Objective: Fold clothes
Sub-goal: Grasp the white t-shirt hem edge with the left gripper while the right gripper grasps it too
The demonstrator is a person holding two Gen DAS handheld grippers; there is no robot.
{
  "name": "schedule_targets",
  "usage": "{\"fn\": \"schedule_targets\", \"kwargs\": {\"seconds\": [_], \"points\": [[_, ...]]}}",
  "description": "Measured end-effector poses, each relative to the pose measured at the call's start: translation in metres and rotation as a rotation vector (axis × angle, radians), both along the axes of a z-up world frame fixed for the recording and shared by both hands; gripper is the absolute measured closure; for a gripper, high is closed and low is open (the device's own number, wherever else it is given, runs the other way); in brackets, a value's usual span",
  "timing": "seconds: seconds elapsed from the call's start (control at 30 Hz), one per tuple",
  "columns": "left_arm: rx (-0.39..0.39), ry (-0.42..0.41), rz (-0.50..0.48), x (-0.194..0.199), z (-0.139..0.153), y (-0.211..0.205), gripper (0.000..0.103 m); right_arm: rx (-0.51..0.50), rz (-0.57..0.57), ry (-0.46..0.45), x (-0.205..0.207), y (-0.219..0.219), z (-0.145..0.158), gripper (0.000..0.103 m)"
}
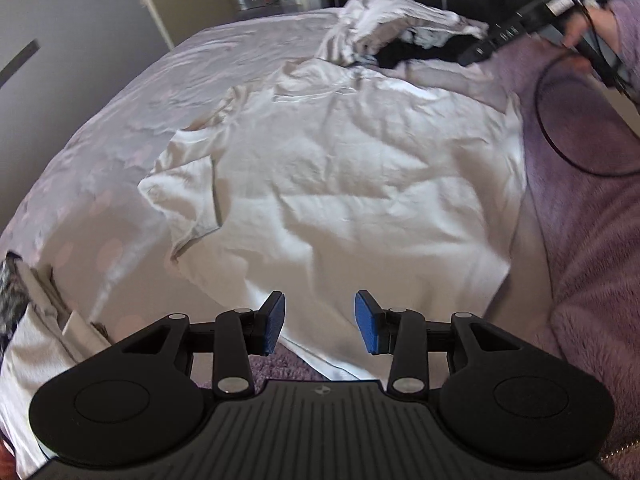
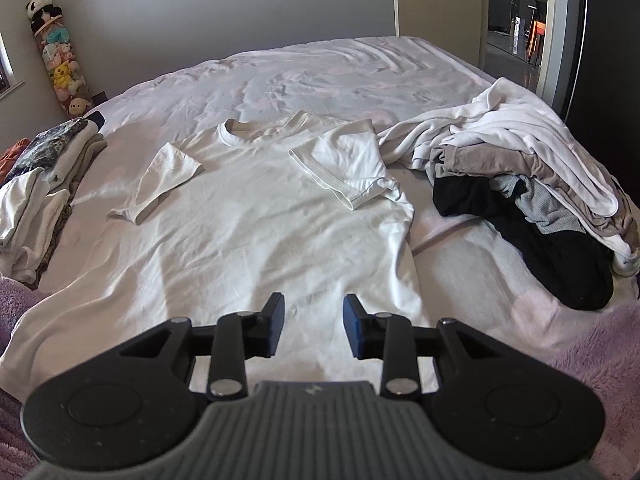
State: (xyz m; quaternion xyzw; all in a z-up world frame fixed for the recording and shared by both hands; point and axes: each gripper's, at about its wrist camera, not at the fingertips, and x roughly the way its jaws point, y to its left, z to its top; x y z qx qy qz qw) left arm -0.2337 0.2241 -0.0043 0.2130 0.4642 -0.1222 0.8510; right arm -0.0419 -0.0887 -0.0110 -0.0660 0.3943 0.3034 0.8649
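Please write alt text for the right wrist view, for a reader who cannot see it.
A white T-shirt lies spread flat on a bed, both sleeves folded inward. The open right gripper hovers over its hem; unfolded laundry is heaped at right, folded clothes at left.

No readable text, brand, no. or sign in either view. Only mark: a small pale emblem moulded on the ribbed grey body just behind the left claw (image 1: pixel 320 318), and the same one behind the right claw (image 2: pixel 314 322); shape only, no letters. The other tool's black handle, seen far beyond the left claw, has a pale label patch w/ print, too blurred to read.
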Motion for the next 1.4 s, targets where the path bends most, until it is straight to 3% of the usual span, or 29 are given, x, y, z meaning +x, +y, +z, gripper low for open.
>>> {"fn": "schedule_targets", "kwargs": {"seconds": [0.17, 0.3, 0.53, 0.7, 0.97, 1.27, 1.4], "points": [[0.109, 0.091, -0.181, -0.005, -0.020, -0.045, 0.065, 0.023, -0.026, -0.020, -0.009, -0.015, 0.006, 0.062], [0.159, 0.169, -0.257, -0.002, -0.046, -0.077, 0.053, 0.056, -0.040, -0.022, -0.013, -0.026, 0.007, 0.061], [0.272, 0.313, -0.342, -0.002, -0.098, -0.109, 0.043, 0.100, -0.082, -0.007, -0.012, -0.046, 0.003, 0.055], [0.289, 0.369, -0.319, 0.005, -0.116, -0.110, 0.042, 0.123, -0.114, 0.004, -0.009, -0.059, -0.001, 0.055], [0.339, 0.350, -0.219, 0.011, -0.124, -0.107, 0.042, 0.116, -0.113, 0.015, -0.008, -0.058, -0.006, 0.053], [0.494, 0.202, -0.160, 0.001, -0.144, -0.119, 0.048, 0.116, -0.105, 0.022, -0.009, -0.056, -0.008, 0.053], [0.533, 0.150, -0.147, -0.002, -0.143, -0.120, 0.068, 0.114, -0.107, 0.028, -0.008, -0.057, -0.009, 0.053]]}}
